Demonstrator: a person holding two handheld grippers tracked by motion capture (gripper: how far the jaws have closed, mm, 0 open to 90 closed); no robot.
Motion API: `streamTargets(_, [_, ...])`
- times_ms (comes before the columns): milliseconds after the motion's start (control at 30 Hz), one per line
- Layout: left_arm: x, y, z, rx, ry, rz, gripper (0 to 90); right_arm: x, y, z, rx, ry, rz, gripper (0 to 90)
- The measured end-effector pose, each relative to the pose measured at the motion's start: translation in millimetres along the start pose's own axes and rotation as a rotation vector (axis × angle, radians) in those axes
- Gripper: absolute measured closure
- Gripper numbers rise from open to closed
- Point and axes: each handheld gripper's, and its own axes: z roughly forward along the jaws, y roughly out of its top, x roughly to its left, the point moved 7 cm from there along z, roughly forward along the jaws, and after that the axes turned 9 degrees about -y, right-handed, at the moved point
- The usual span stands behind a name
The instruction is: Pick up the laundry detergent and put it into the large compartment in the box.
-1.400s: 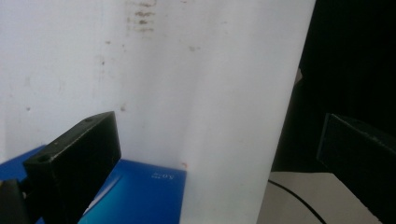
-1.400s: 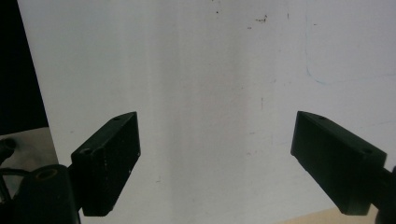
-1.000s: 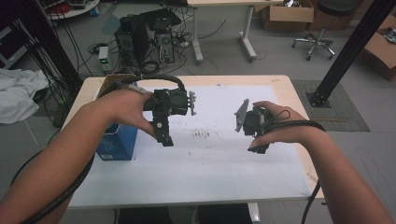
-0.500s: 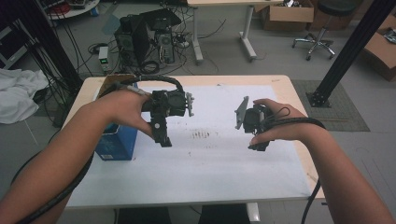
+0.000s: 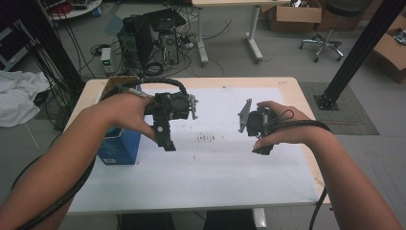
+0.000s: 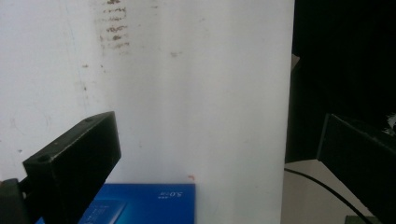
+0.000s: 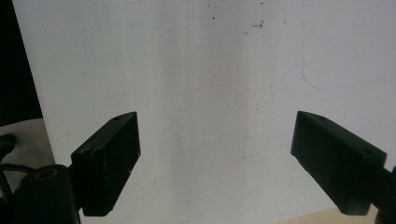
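Note:
A person holds both grippers above a table covered by a white sheet (image 5: 210, 167). My left gripper (image 5: 165, 140) hangs over the sheet's left part, jaws pointing down and wide apart, with nothing between them (image 6: 219, 156). A blue box (image 5: 119, 146) stands just to its left, and its top edge (image 6: 140, 205) lies at the bottom of the left gripper view. My right gripper (image 5: 261, 143) hovers over the sheet's right part. Its jaws are open over bare white sheet (image 7: 217, 149).
Dark smudges (image 5: 207, 138) mark the sheet between the grippers. The wooden table edge (image 5: 306, 120) runs along the right. Beyond the table are computer towers (image 5: 148, 43), cables, a desk, a chair (image 5: 330, 38) and a black post (image 5: 354, 52).
Both hands stay almost where they were; the left gripper has drifted very slightly toward the blue box. The jaws remain apart.

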Motion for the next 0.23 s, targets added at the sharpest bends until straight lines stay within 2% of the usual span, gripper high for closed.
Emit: streamTargets(233, [-0.8, 0.2, 1.1, 0.005, -0.004, 0.002, 0.1, 0.2, 1.5, -0.2, -0.003, -0.001, -0.002, 15.7])
